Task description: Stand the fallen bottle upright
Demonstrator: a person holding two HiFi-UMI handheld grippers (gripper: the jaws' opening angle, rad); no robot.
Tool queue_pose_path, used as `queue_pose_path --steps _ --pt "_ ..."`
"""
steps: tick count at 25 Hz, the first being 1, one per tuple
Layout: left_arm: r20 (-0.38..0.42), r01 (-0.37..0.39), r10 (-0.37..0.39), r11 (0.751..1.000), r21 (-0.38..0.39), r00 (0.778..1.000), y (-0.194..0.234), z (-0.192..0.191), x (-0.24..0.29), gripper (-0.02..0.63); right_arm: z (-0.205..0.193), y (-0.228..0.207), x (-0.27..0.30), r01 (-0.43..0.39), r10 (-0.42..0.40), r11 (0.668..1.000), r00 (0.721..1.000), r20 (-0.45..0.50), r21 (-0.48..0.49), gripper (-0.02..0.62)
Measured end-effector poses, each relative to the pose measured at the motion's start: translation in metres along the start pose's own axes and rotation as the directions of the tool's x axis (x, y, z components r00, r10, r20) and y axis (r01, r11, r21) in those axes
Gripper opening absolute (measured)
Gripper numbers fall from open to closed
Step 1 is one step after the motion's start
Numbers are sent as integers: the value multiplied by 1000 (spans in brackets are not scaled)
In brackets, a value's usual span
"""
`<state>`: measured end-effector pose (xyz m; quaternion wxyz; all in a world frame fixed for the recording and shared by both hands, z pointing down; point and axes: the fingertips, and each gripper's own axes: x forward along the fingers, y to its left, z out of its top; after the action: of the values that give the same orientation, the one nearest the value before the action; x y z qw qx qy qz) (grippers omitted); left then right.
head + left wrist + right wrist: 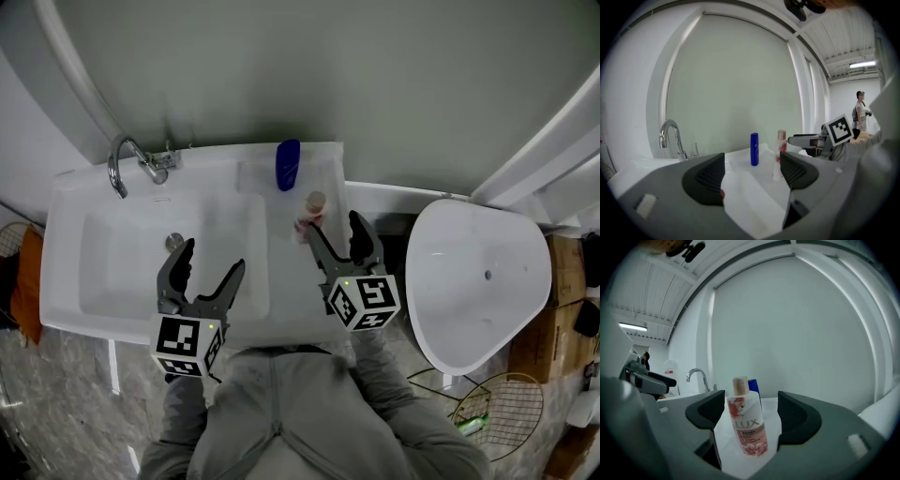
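Note:
A pink-and-white Lux bottle (pixel 314 208) with a tan cap stands upright on the white counter (pixel 281 281) to the right of the sink. In the right gripper view this bottle (pixel 747 423) sits between the jaws, with a gap to the right pad. My right gripper (pixel 332 225) is open, its fingertips just short of the bottle. A blue bottle (pixel 288 164) stands upright at the back by the wall. My left gripper (pixel 214 258) hovers open and empty over the front rim of the sink; its own view shows both bottles (pixel 779 152) ahead of it.
A chrome faucet (pixel 127 159) stands at the back left of the sink basin (pixel 103 272). A large white oval fixture (pixel 478 281) lies just right of the counter. Cardboard boxes (pixel 553 328) sit far right. A person (pixel 860 110) stands in the distance.

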<state>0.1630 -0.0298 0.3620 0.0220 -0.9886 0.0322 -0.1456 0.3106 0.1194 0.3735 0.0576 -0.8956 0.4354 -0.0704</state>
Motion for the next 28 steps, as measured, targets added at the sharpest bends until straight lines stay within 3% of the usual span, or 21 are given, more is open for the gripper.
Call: queue_pose_path --steps 7,16,28 --pt "23 49 -50 999 6 998 -10 8 14 420 6 -8 -32 32 -33 999 999 17 33 339" --pt "50 110 -111 994 14 993 -27 14 32 420 13 -23 -60 93 -92 996 995 36 -6 338" --pt "62 129 -129 992 14 990 -29 18 46 420 16 -40 -77 163 -162 986 986 27 -40 337"
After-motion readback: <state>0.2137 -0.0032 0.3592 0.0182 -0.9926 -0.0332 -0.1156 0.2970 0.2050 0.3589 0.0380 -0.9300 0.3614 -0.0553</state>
